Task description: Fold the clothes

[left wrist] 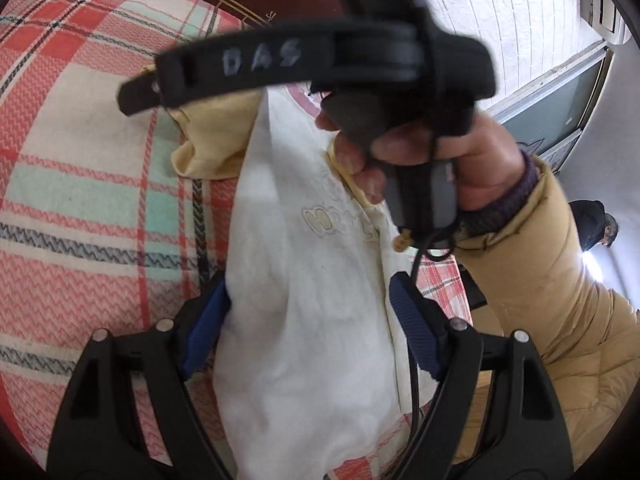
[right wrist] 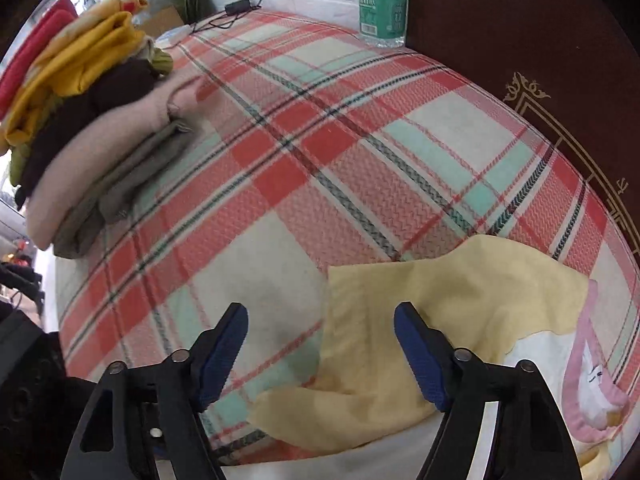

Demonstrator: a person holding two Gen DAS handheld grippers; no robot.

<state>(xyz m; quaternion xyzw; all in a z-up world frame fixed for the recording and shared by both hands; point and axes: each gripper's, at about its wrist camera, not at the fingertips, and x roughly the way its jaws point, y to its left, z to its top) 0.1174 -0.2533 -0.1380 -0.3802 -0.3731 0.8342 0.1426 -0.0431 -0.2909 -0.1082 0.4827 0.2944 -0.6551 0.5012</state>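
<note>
A white shirt [left wrist: 304, 280] with pale yellow sleeves and a faint chest print lies on the plaid bedspread [left wrist: 80, 184]. My left gripper [left wrist: 308, 320] is open just above the shirt's body, its blue pads on either side of the cloth. The other hand-held gripper, held by a hand in a tan jacket sleeve, crosses the top of that view. In the right wrist view my right gripper [right wrist: 322, 344] is open over the edge of the yellow sleeve [right wrist: 420, 320]. The shirt's pink collar [right wrist: 588, 392] shows at the right.
A stack of folded clothes [right wrist: 92, 120] sits at the left of the bed. A water bottle [right wrist: 382, 4] stands at the far edge beside a dark red headboard [right wrist: 520, 40]. A cable and charger lie at the back. A person stands by the wall [left wrist: 596, 224].
</note>
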